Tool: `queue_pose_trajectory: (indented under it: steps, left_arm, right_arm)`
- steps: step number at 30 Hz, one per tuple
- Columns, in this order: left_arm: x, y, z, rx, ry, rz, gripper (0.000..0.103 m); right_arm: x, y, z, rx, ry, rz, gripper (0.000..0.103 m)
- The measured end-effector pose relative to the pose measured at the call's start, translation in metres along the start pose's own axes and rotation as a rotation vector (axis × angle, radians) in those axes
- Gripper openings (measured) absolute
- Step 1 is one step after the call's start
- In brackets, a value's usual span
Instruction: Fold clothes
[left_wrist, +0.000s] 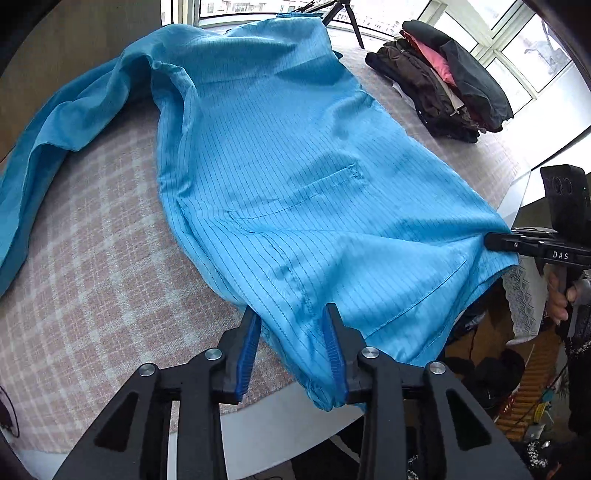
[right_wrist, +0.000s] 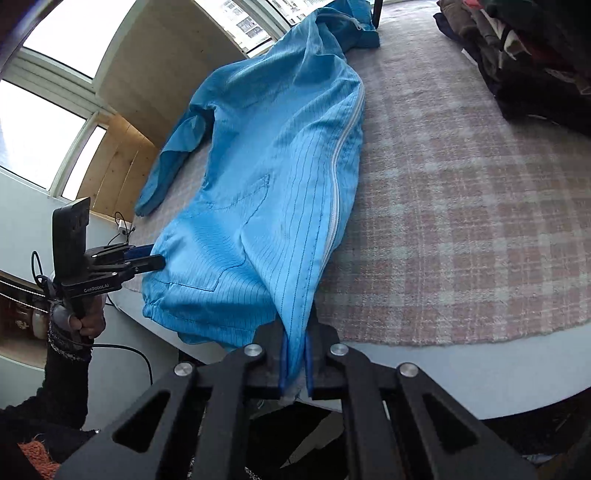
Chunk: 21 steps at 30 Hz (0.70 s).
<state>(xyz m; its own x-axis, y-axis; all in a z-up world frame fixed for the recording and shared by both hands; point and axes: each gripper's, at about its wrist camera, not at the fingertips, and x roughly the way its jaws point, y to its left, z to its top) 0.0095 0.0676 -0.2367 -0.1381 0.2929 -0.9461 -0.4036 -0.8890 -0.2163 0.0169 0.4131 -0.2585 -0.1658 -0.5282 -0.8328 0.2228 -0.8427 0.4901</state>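
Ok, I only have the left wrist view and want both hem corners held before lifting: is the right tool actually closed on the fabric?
Observer: Yes. In the right wrist view the right tool has its pads shut on the hem of the blue coat, with fabric pinched between them.
Operator: Is there a zipper I can't see?
Observer: Yes. A white zipper runs along the coat's folded edge, leading up from that tool toward the collar.
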Motion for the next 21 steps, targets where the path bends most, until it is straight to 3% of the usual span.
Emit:
queue_pose_trajectory:
  steps: [2, 4, 9, 11, 12, 14, 16, 21]
  left_arm:
    - [0.006, 0.0, -0.003, 0.003, 0.022, 0.004, 0.046]
    - [0.009, 0.003, -0.008, 0.006, 0.032, 0.011, 0.046]
    - [0.011, 0.017, -0.03, -0.012, 0.05, -0.014, 0.046]
    - [0.016, 0.017, -0.039, -0.034, 0.054, -0.037, 0.046]
    - [0.02, 0.016, -0.043, -0.047, 0.056, -0.049, 0.046]
    - [0.026, 0.018, -0.051, -0.071, 0.062, -0.062, 0.046]
    - [0.025, 0.023, -0.059, -0.095, 0.051, -0.059, 0.046]
    - [0.013, 0.04, -0.074, -0.164, 0.011, -0.07, 0.046]
  right_arm:
    - [0.016, -0.018, -0.002, 0.015, 0.056, -0.116, 0.013]
    - [0.021, -0.021, -0.003, 0.005, 0.09, -0.167, 0.018]
    - [-0.027, 0.04, -0.018, -0.232, -0.035, -0.359, 0.031]
    - [-0.038, 0.073, -0.025, -0.344, -0.043, -0.258, 0.04]
    - [-0.033, 0.094, -0.03, -0.384, -0.027, -0.179, 0.05]
    - [0.0, 0.132, -0.035, -0.441, 0.041, -0.068, 0.053]
    - [0.038, 0.166, -0.048, -0.508, 0.108, -0.036, 0.053]
    - [0.102, 0.204, -0.071, -0.704, 0.197, -0.137, 0.053]
